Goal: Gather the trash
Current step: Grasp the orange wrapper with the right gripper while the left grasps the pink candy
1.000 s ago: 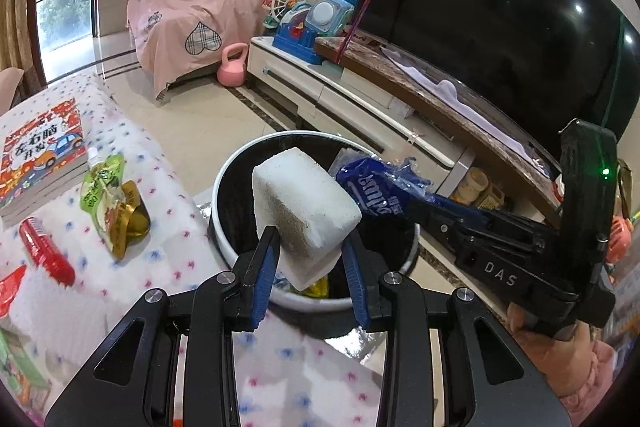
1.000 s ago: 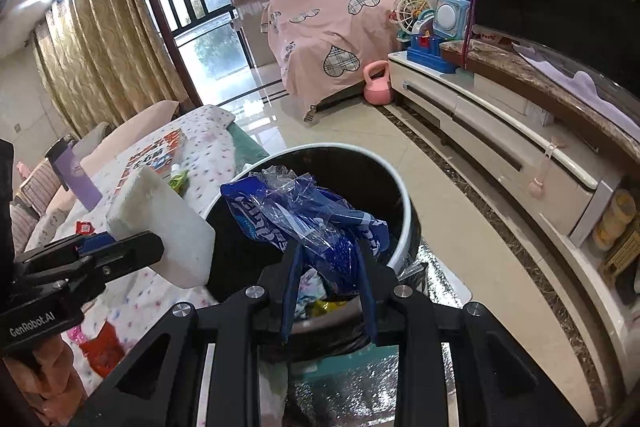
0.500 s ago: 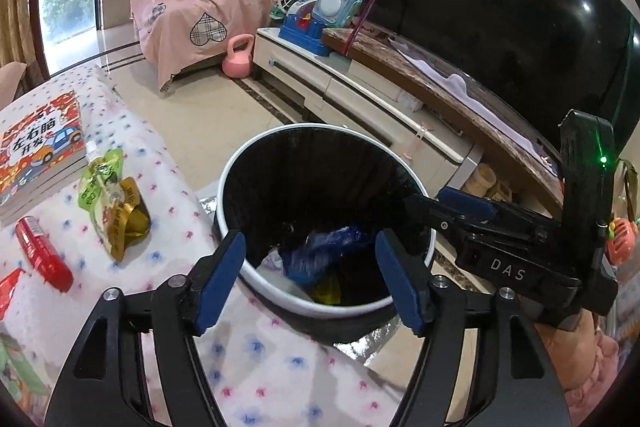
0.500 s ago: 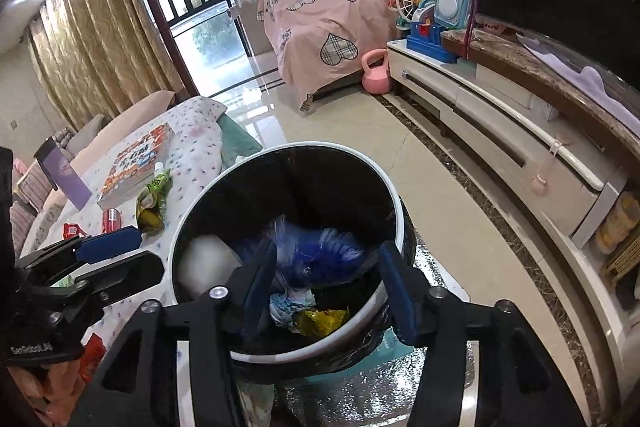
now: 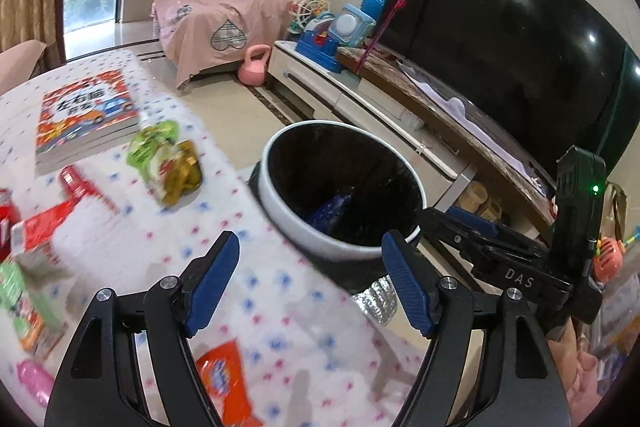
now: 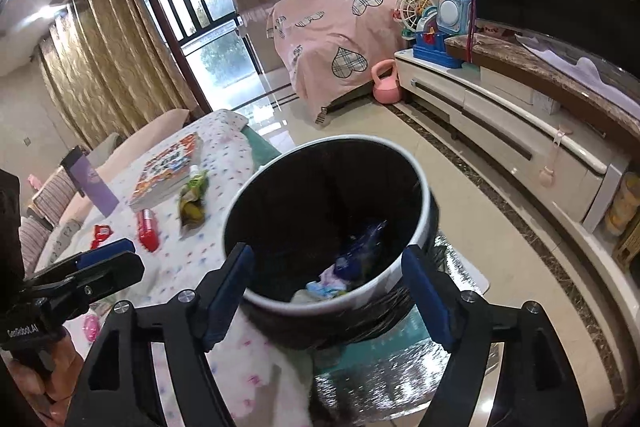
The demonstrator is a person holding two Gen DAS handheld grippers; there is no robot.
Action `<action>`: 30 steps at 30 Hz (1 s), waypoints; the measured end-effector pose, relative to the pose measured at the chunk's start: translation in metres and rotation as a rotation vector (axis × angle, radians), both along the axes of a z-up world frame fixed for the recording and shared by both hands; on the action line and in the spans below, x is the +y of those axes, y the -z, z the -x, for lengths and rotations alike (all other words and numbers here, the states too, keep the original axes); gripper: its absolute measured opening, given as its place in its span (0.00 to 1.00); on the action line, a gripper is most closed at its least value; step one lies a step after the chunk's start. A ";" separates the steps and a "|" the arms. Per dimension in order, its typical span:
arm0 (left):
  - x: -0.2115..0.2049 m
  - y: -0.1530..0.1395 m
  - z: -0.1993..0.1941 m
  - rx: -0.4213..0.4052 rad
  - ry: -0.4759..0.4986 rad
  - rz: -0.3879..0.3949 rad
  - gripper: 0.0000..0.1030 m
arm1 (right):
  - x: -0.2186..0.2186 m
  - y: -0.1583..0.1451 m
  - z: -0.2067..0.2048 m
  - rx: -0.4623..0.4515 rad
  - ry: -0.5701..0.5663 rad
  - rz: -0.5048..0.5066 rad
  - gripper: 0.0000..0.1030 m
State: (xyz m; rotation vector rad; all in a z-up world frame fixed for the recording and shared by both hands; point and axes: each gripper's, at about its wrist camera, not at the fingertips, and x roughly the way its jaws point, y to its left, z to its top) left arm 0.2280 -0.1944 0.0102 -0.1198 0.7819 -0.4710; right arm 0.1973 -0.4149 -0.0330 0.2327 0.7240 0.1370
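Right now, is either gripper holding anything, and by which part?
Nothing is held. The left gripper and right gripper are both opening with nothing between their fingers; the blue wrapper lies inside the trash bin.

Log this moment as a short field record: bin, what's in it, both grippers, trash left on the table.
bin: round black trash bin with white rim, on the floor beside the table
bin contents: blue wrapper, pale crumpled scraps
left gripper: jaws opening, nothing between them, over the table edge
right gripper: jaws opening, nothing between them, over the bin
trash left: green-yellow snack bag, orange packet
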 end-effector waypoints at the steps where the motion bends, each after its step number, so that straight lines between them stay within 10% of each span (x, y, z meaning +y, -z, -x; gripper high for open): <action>1: 0.005 0.000 0.003 -0.001 -0.006 0.002 0.73 | 0.002 0.000 0.002 0.000 -0.001 -0.004 0.77; 30: 0.154 0.030 0.092 0.054 -0.256 0.039 0.74 | 0.116 0.018 0.077 -0.005 -0.169 -0.120 0.91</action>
